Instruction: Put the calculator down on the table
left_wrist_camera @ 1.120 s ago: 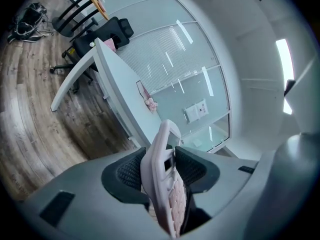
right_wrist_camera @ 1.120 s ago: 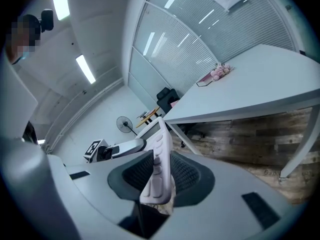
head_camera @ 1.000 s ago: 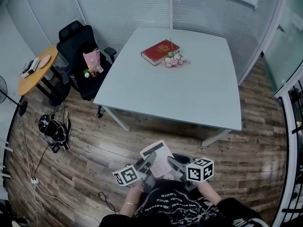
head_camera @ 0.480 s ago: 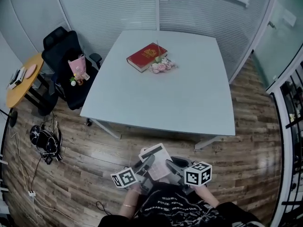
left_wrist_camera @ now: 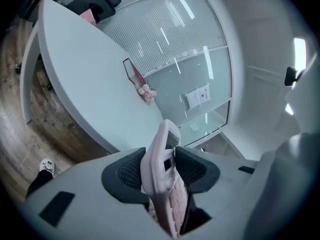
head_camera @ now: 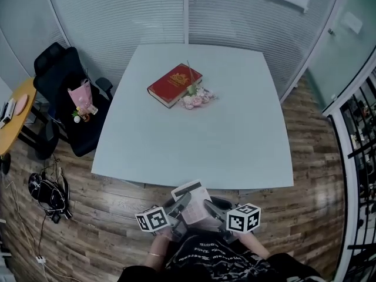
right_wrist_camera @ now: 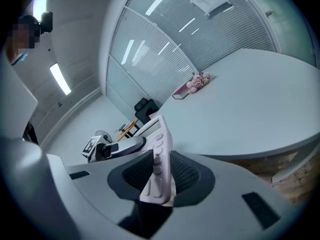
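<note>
Pale pink, flat plastic calculator (head_camera: 192, 200) is held in the air just short of the light grey table's (head_camera: 194, 140) near edge. The left gripper (left_wrist_camera: 161, 166) and right gripper (right_wrist_camera: 161, 172) each clamp one of its sides. Its lower end disappears between the jaws, and its keys are too small to read.

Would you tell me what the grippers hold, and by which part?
The calculator: the left gripper clamps its left edge, the right gripper its right edge.
</note>
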A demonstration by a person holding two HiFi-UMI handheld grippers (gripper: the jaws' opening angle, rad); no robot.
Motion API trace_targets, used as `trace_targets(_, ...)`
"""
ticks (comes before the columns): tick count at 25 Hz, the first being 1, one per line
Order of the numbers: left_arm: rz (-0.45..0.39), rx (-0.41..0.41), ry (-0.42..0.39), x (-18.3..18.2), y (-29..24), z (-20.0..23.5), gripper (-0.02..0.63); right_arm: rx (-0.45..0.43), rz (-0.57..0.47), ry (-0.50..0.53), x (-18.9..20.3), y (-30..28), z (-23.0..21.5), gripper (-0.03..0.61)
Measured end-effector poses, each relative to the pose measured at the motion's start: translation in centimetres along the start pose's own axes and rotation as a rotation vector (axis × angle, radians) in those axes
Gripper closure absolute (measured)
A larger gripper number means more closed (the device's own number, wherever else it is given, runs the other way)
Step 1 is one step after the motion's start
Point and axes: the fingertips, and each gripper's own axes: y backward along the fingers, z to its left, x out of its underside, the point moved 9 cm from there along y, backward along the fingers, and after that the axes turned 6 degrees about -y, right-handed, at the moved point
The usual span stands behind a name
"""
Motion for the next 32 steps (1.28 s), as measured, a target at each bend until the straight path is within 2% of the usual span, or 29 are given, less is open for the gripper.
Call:
trace_targets(3, 0.026, -0.015, -0.015, -3.1, -1.0, 1.6, 0.411, 0.018, -0.008, -0.029, -2.1, -2.4, 0.1, 0.463)
trace_targets(6, 0.035, 0.009, 0.005, -6.1, -1.9, 2.4, 0.411, 0.027, -0.014, -0.031, -4.3, -4.7, 0.4, 0.463)
trace_targets(19, -0.009, -0.028, 0.009, -16.4, -4.2, 7.8, 0.411, 0.066, -0.057, 0.038, -11.4, -14.5, 1.1, 0.46)
trace_targets(22, -0.02, -0.032, 0.012, -18.2, -4.3, 8.3, 0.41, 0.064, -0.046, 0.056, -12.9, -15.9, 1.5, 0.46)
trace_targets(26, -0.075, -0.06, 0.037, -20.5, -4.4, 9.4, 0.411, 0.038, -0.006, 0.108, -15.5, -18.5, 1.7, 0.46)
trace_targets(32, -0.134, -0.147, 0.049, -24.2, -4.7, 11.6, 0.41, 0.008, 0.065, 0.166, -19.0, -23.3, 1.6, 0.459)
